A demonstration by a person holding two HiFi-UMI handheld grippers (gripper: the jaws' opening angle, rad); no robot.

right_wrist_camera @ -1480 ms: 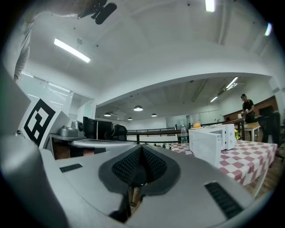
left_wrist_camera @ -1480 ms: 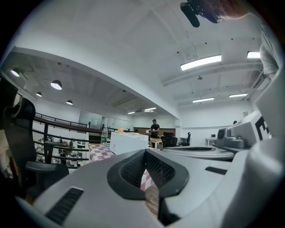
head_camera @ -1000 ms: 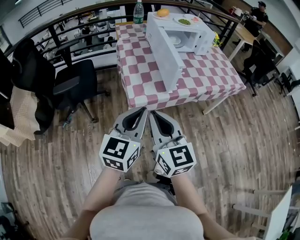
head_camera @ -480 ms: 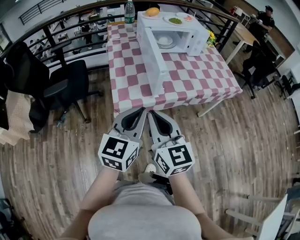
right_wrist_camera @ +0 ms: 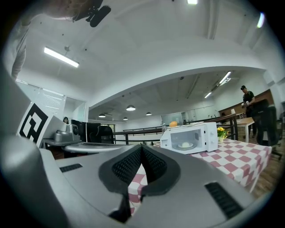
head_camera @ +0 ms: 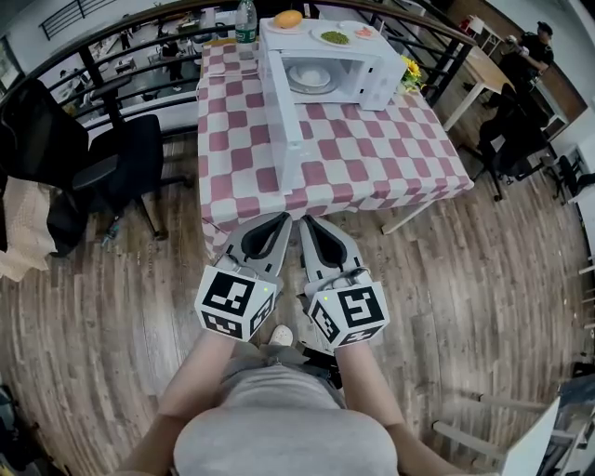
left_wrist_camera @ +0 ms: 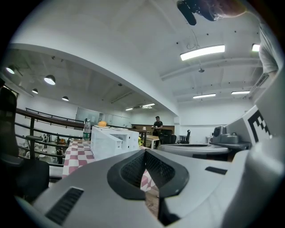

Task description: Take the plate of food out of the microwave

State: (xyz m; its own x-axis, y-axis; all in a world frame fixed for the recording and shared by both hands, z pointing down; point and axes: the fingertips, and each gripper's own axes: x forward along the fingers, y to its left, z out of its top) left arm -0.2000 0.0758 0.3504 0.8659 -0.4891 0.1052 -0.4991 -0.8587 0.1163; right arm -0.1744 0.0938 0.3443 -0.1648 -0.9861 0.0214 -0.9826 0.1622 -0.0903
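A white microwave (head_camera: 346,63) stands at the far end of a red-and-white checked table (head_camera: 372,163), its door (head_camera: 282,119) swung wide open toward me. Inside sits a white plate of food (head_camera: 312,76), also visible in the right gripper view as a plate of food (right_wrist_camera: 185,145) in the microwave (right_wrist_camera: 191,136). My left gripper (head_camera: 276,225) and right gripper (head_camera: 311,229) hang side by side over the wooden floor, short of the table's near edge. Both are shut and empty. In the left gripper view the left gripper (left_wrist_camera: 144,153) points at the microwave (left_wrist_camera: 113,141).
On the microwave lie an orange (head_camera: 288,18) and two small plates (head_camera: 335,37). A bottle (head_camera: 245,19) stands behind it and yellow flowers (head_camera: 409,67) to its right. A black office chair (head_camera: 130,167) is left of the table, a railing behind, a person (head_camera: 535,42) far right.
The table and microwave have come nearer and slid left in the head view as I walk toward them. Both grippers stay shut and together in front of me.
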